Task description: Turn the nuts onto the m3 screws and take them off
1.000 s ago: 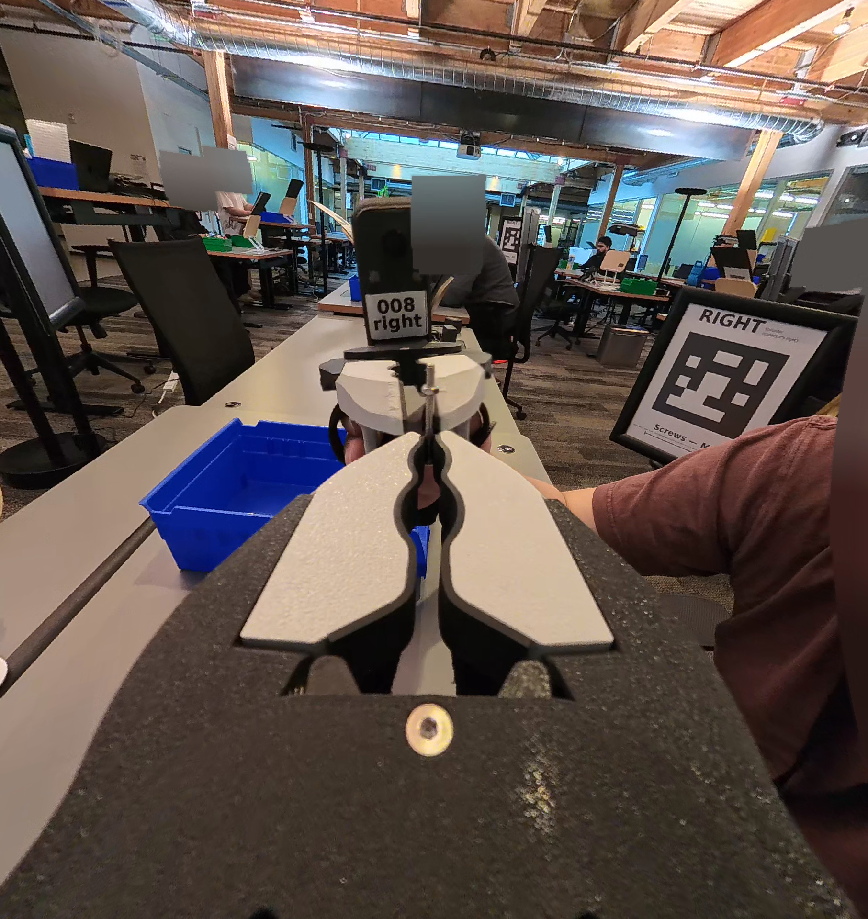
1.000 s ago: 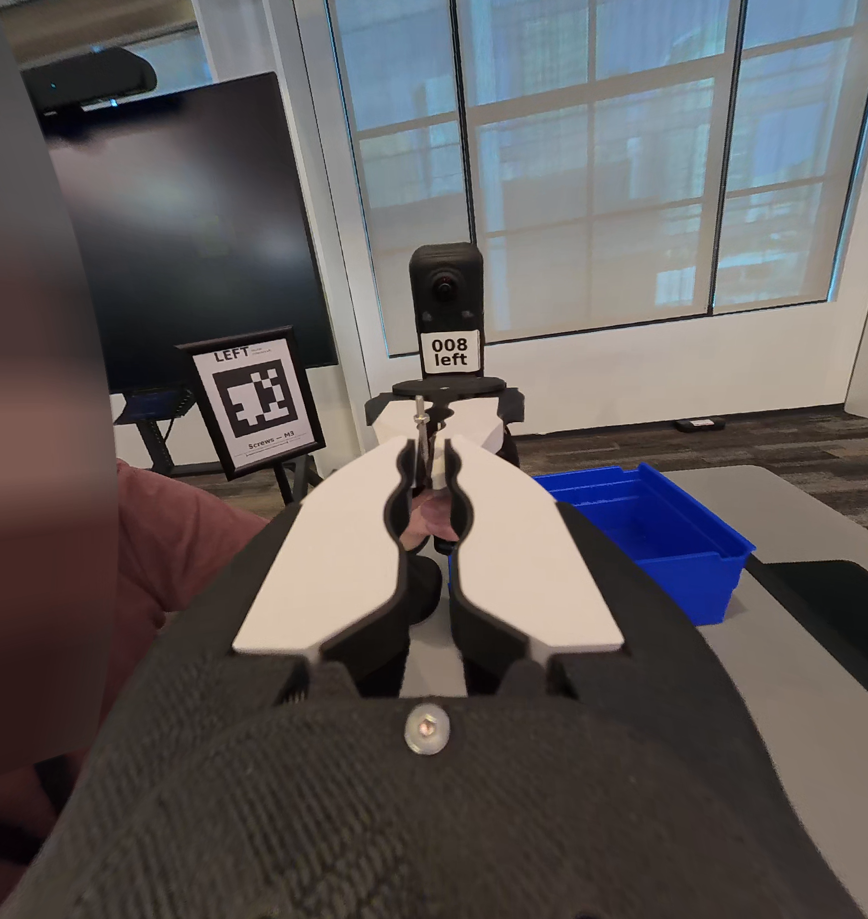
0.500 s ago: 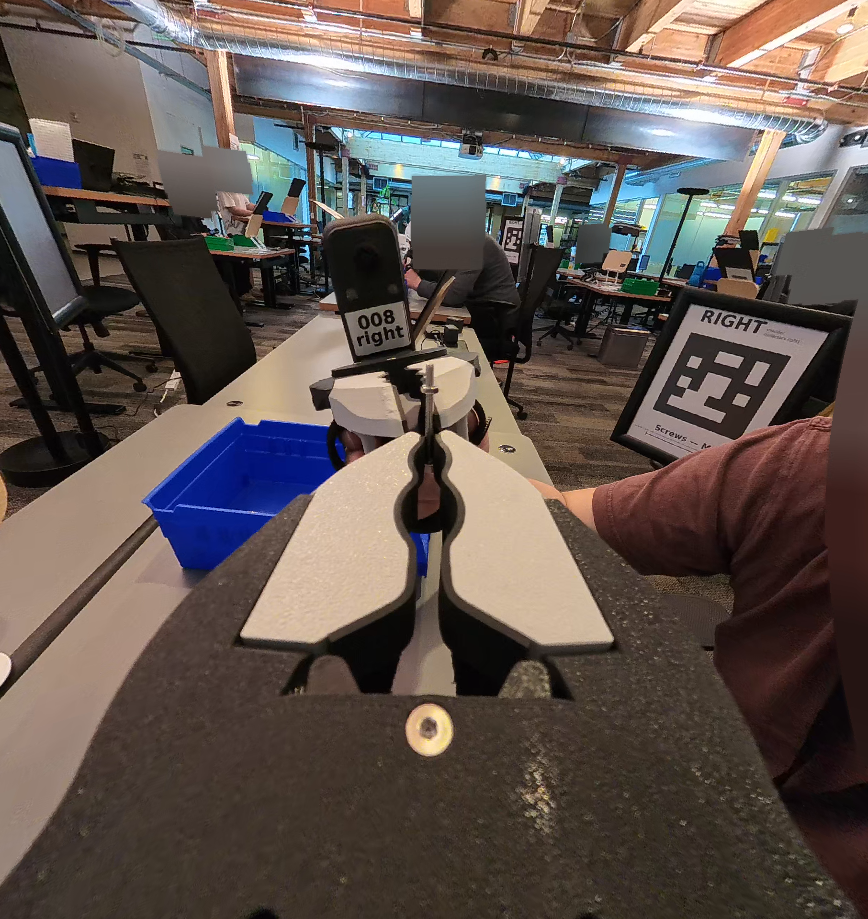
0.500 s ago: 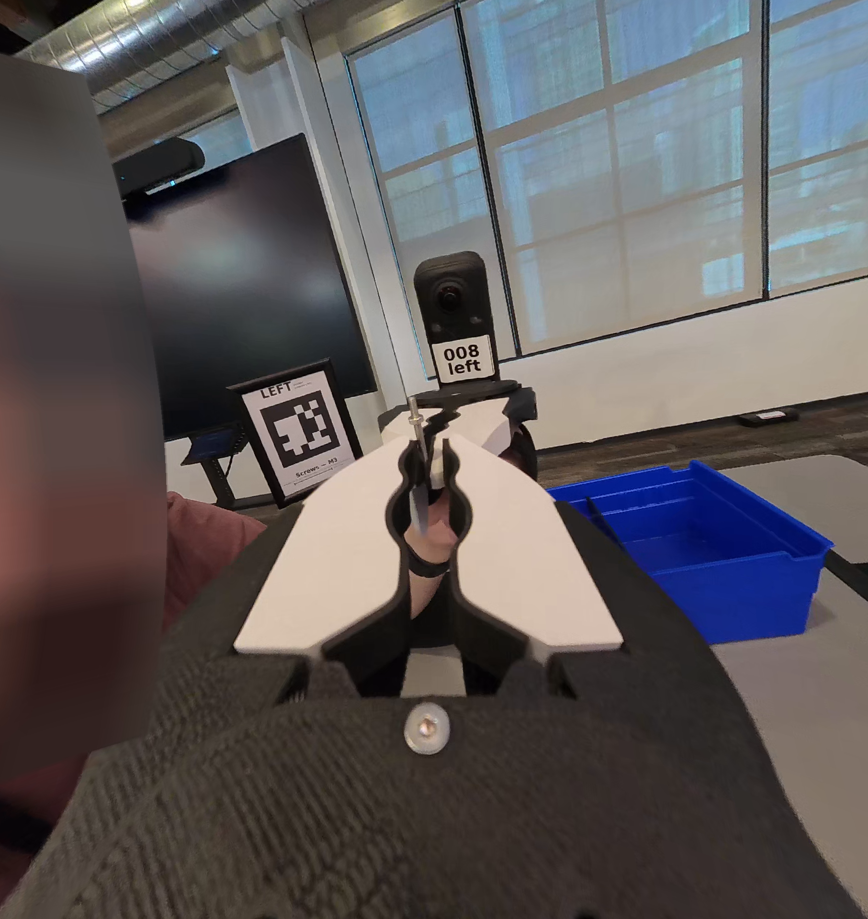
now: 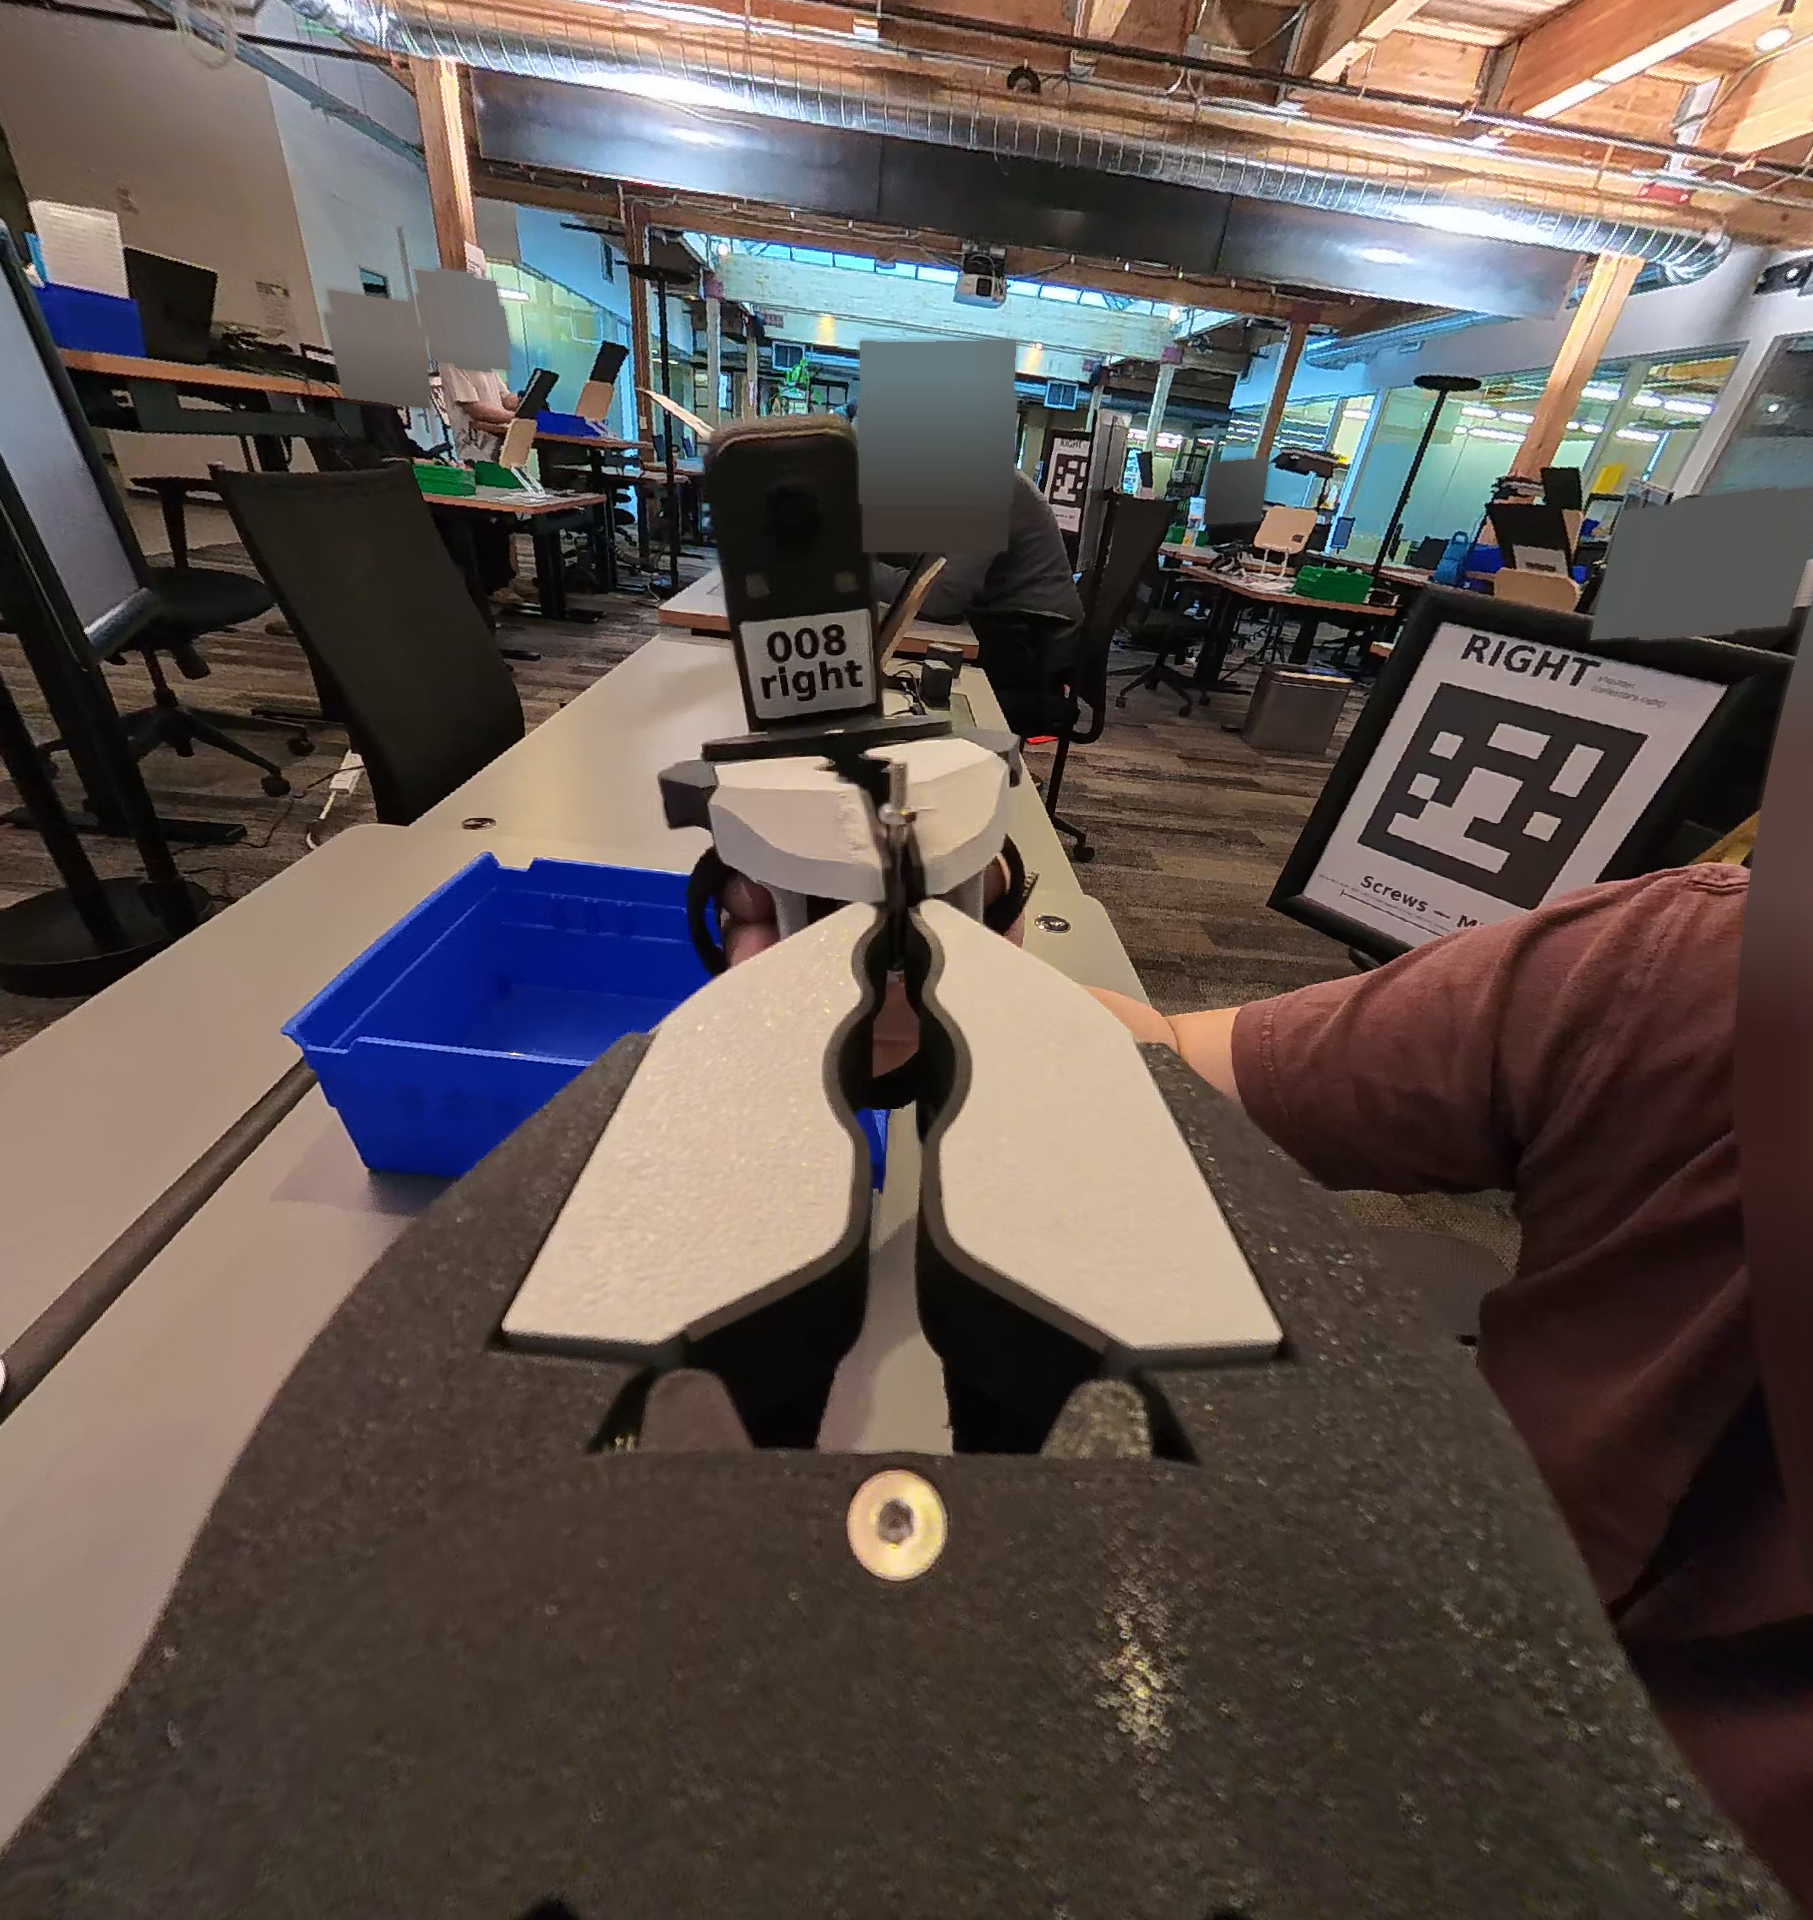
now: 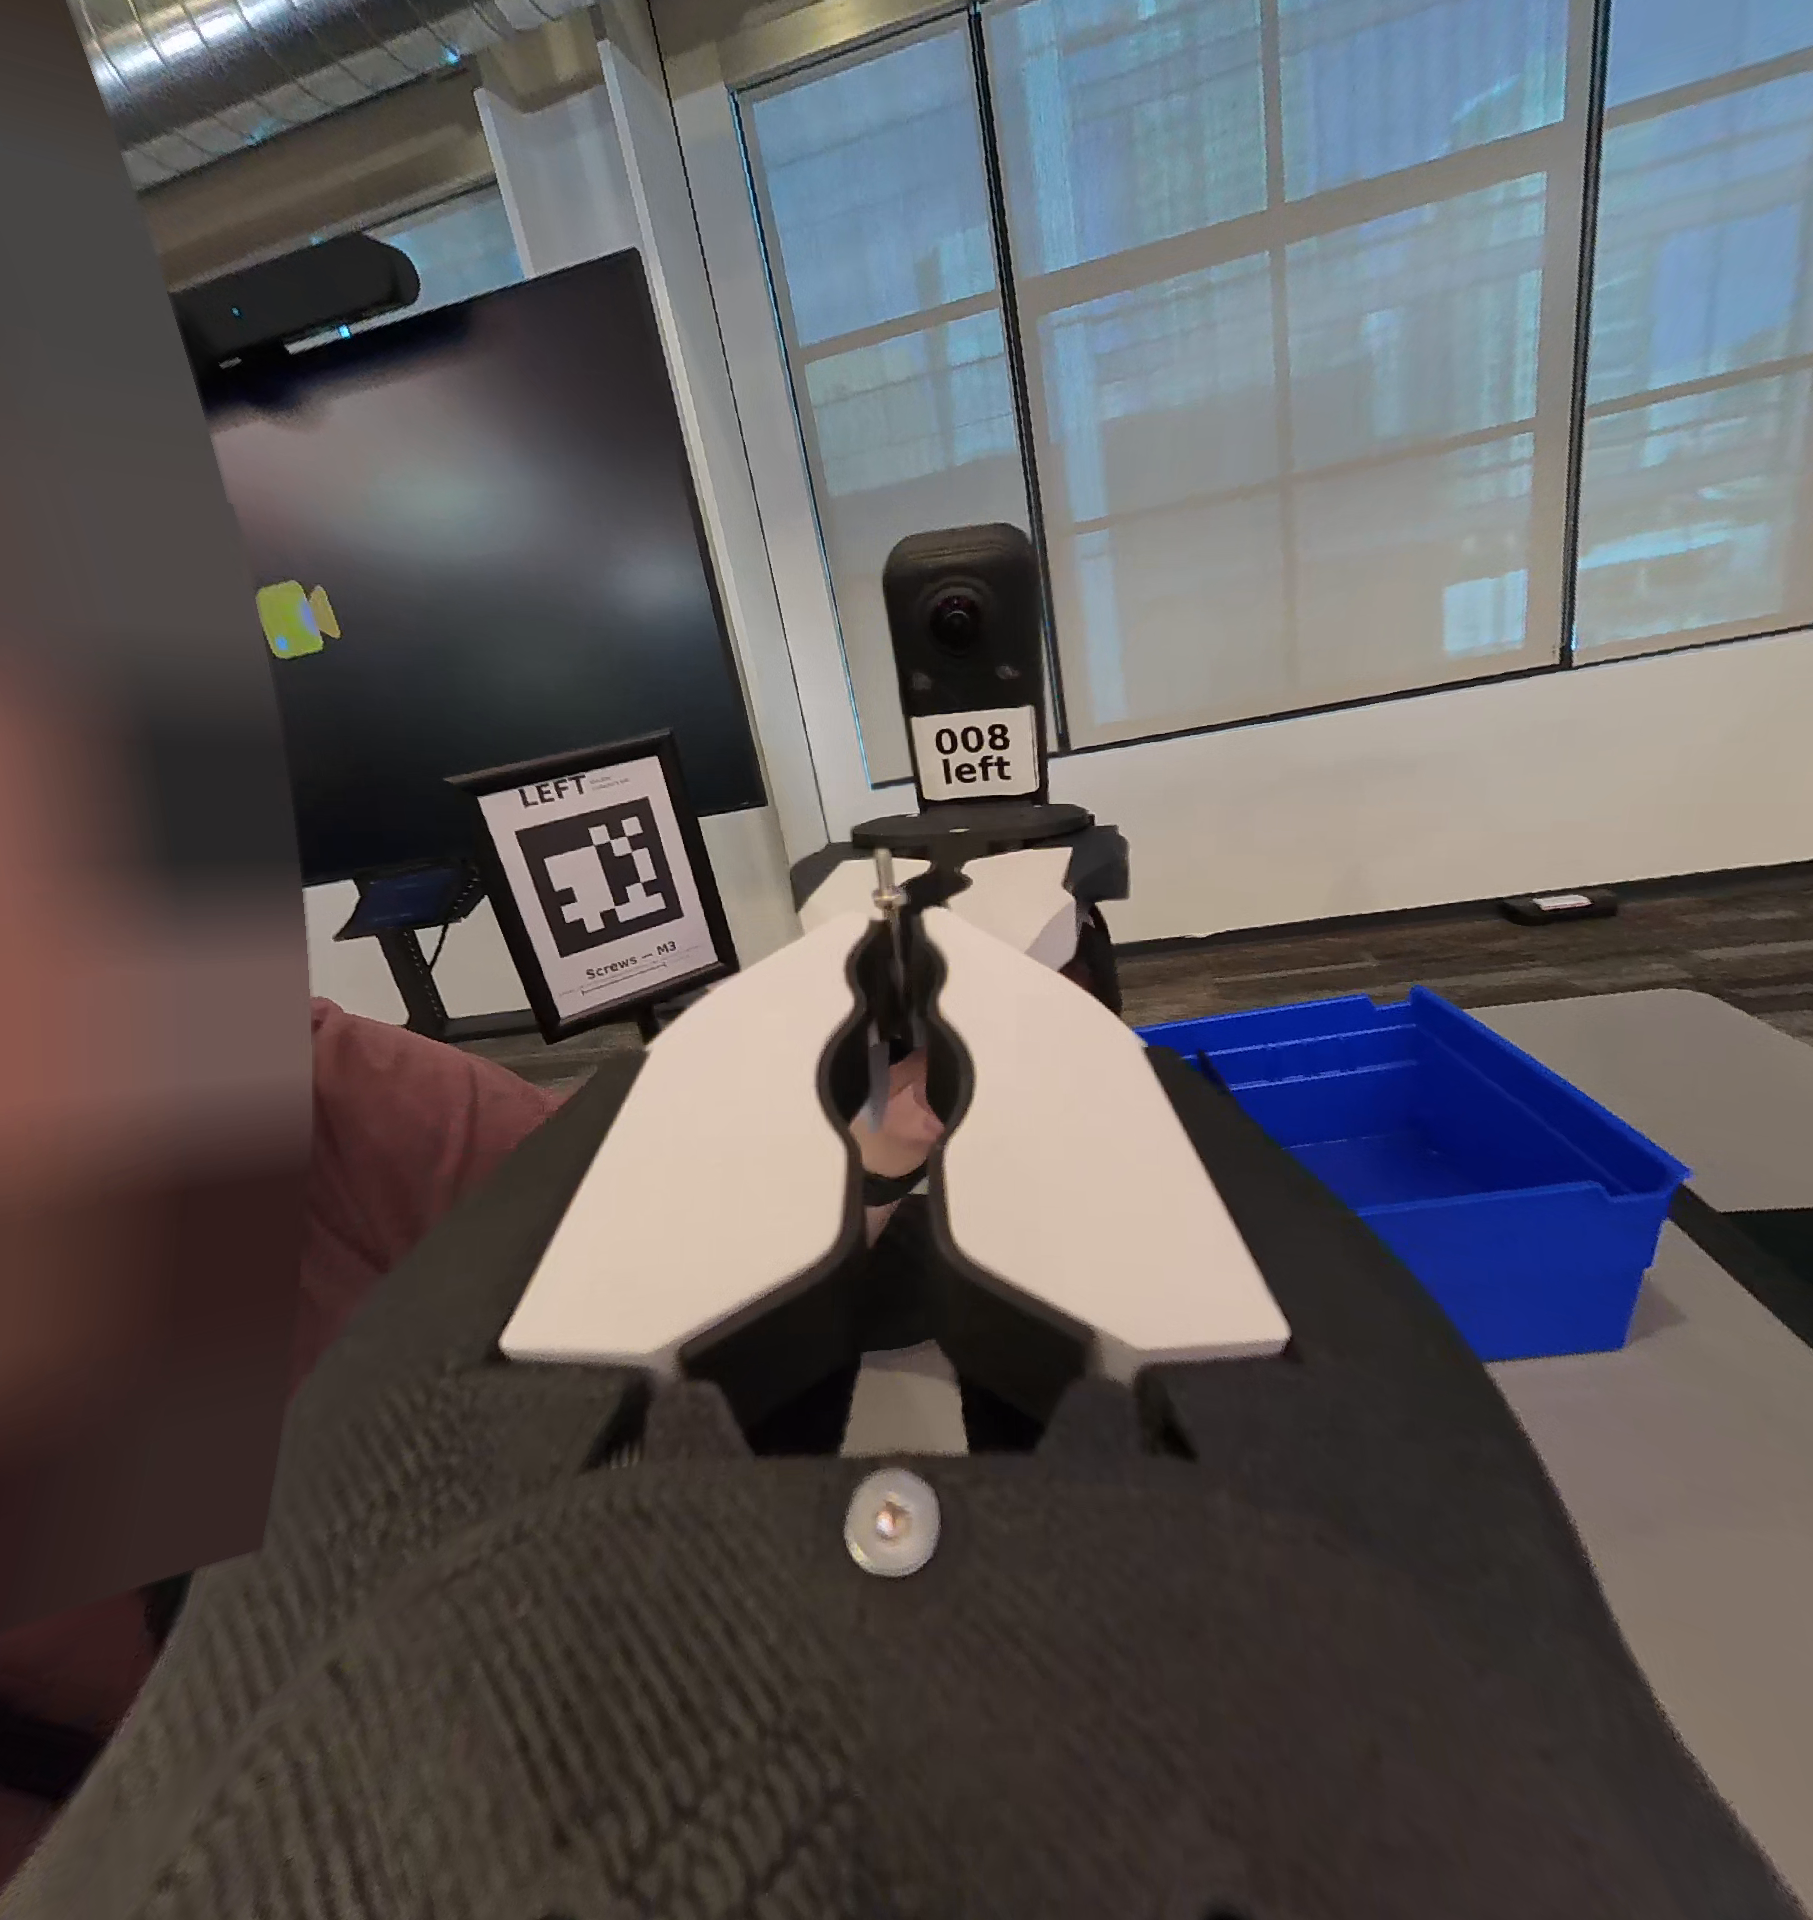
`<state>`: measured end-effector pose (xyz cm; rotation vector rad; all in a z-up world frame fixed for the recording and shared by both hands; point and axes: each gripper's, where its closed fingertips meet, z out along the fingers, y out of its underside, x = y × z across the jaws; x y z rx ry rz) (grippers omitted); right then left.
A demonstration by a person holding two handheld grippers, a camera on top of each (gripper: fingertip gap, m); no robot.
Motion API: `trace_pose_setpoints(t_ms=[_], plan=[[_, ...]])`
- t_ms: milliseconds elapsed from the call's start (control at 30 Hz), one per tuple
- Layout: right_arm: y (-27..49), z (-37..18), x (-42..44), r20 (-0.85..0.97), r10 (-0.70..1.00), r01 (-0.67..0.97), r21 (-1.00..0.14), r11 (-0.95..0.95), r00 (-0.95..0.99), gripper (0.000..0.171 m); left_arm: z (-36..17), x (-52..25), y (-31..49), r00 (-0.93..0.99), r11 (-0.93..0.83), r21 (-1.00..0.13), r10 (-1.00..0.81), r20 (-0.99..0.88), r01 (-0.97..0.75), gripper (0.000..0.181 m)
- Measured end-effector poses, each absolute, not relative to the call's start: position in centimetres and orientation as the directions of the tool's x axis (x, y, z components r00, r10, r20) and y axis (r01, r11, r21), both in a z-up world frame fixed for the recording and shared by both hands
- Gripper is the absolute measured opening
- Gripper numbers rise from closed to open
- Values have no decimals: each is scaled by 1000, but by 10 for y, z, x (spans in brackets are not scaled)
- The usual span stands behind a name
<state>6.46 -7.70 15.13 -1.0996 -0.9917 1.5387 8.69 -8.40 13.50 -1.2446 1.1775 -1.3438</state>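
A thin silver M3 screw [image 5: 896,790] stands upright between my two grippers, which face each other tip to tip above the table. A small nut [image 5: 891,816] sits on it near the top. My left gripper [image 5: 894,920] is shut on the screw's shaft below the nut. My right gripper [image 6: 894,920] is shut at the nut [image 6: 886,900], with the screw [image 6: 883,868] rising above its tips. It also shows in the left wrist view [image 5: 876,831], rolled slightly. The contact itself is too small to see clearly.
A blue bin [image 5: 403,1101] stands on the grey table [image 5: 154,1039] just below and beside the grippers; it also shows in the right wrist view [image 6: 1504,1299]. A person's arm in a maroon sleeve [image 5: 1504,1039] is close by. Framed marker signs [image 5: 1504,790] [image 6: 601,894] stand behind. Left and right tips are no more than a few centimetres apart.
The right gripper has tilted and rolled around the screw while staying shut, and its view swung upward. The left gripper has held still, shut on the screw.
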Motion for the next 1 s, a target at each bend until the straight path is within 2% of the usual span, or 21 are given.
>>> trace_pose_setpoints(t_ms=[567,733,1000], plan=[[-77,151,64,-109,992,-225,-967,-122,-71,3,136,85,-84,-81,-135,-990,-988,132,36,2],[-71,149,65,-122,991,-227,-965,-131,-53,3,135,86,-82,-89,-166,-986,-983,163,27,13],[-54,143,70,-189,981,-236,-952,-193,-43,3,121,85,-60,19,-214,-976,-977,214,-27,21]])
